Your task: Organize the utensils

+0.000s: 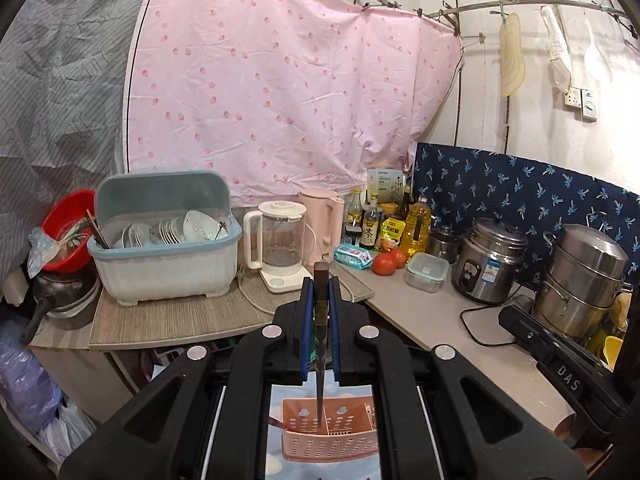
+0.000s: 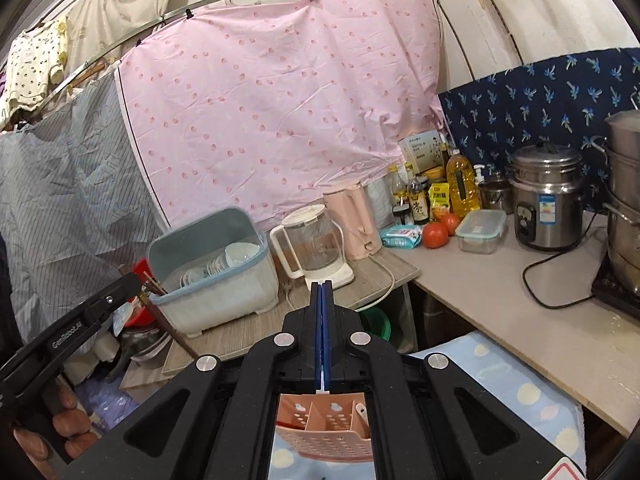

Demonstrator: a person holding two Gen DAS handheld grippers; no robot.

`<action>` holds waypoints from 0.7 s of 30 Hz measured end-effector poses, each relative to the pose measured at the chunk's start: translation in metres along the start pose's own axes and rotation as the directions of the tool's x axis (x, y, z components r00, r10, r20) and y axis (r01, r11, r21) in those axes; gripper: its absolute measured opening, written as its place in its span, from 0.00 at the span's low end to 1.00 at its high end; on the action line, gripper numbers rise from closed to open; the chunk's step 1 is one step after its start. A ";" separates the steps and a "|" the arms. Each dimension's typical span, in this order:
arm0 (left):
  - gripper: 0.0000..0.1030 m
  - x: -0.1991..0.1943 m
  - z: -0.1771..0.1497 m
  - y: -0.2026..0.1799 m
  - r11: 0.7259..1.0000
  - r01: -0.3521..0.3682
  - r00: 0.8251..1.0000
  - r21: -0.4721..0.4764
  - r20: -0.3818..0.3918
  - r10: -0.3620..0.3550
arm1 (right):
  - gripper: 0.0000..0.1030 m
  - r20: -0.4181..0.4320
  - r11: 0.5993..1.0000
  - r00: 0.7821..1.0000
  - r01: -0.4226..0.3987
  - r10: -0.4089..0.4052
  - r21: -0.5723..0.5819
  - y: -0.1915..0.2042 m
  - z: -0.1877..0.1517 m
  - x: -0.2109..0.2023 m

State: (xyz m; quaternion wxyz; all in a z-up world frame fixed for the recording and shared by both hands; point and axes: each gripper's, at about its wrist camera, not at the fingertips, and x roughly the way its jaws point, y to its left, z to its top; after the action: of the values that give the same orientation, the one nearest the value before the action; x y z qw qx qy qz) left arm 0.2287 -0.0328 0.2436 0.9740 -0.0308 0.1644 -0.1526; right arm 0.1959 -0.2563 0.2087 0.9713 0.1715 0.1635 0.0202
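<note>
Black hand-held gripper [image 2: 322, 296], blue pads, silver screws.

The pink perforated plastic utensil basket [image 1: 324, 436] shows only through the gap in the tongs' black frame, its sides hidden. The dark wooden chopstick [image 1: 320, 344] tip is lost inside it. Bottle labels [image 1: 370, 234] are too small to read.

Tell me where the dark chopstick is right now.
In the left wrist view the dark chopstick is clamped between the left hand-held gripper pads, tip hanging over the pink utensil basket.
</note>
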 end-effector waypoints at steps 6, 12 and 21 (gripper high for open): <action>0.07 -0.012 -0.035 0.011 1.000 0.009 0.999 0.013 -0.048 -0.009 | 0.16 -0.158 0.998 0.986 0.053 -0.050 0.015 -0.027 -0.083 -0.009; 0.07 -0.047 -0.071 0.020 1.000 0.005 0.995 -0.005 -0.100 -0.006 | 0.19 -0.394 0.992 0.914 0.123 -0.102 0.030 -0.055 -0.199 -0.028; 0.07 -0.086 -0.118 0.026 0.999 0.005 0.984 -0.040 -0.176 -0.012 | 0.19 -0.539 0.992 0.836 0.128 -0.107 0.001 -0.047 -0.286 -0.034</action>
State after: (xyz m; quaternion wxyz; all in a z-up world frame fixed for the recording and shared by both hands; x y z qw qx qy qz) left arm 0.1200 0.0168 0.1565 0.9542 -0.0372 0.2529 -0.1555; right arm 0.0703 -0.2106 -0.0502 0.8826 0.1666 0.4396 0.0046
